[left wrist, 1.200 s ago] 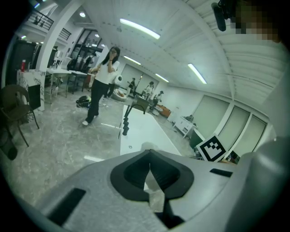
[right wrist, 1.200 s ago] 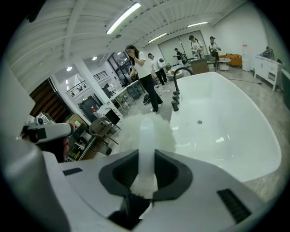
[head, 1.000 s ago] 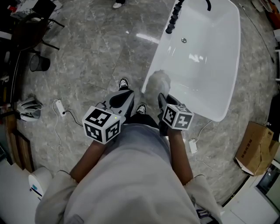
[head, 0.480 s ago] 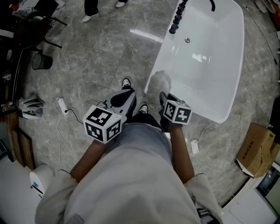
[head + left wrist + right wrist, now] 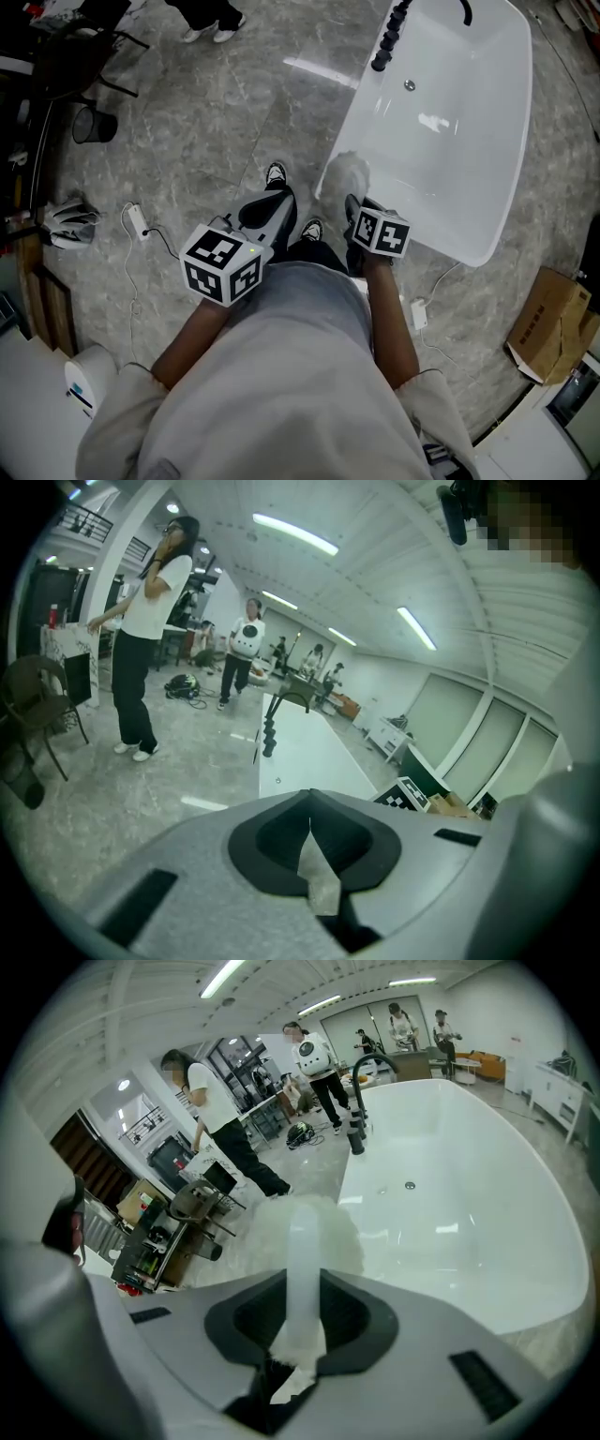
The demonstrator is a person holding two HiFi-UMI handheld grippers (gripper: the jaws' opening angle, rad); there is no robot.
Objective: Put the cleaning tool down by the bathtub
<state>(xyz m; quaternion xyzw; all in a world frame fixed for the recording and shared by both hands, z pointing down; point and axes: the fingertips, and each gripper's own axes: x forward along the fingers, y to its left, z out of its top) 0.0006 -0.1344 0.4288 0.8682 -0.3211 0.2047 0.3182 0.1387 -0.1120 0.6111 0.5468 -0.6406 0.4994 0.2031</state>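
My right gripper point(image 5: 353, 214) is shut on the white handle of a fluffy white cleaning tool point(image 5: 346, 176), whose head hangs at the near rim of the white bathtub point(image 5: 487, 150). In the right gripper view the handle point(image 5: 302, 1269) runs up between the jaws to the fluffy head point(image 5: 323, 1232), with the bathtub point(image 5: 469, 1213) just beyond. My left gripper point(image 5: 267, 214) is held over the floor left of the tub, jaws together with nothing between them point(image 5: 310, 841).
Grey marble floor point(image 5: 206, 112) surrounds the tub. A black tap column point(image 5: 390, 42) stands on its far rim. Cables and a power adapter point(image 5: 138, 221) lie left; a cardboard box point(image 5: 548, 319) sits right. A person's legs point(image 5: 211, 19) stand at the top. Chairs point(image 5: 56, 56) at far left.
My right gripper with the cleaning tool has drifted slightly up and right toward the tub rim. A person's feet have walked into view at the top.
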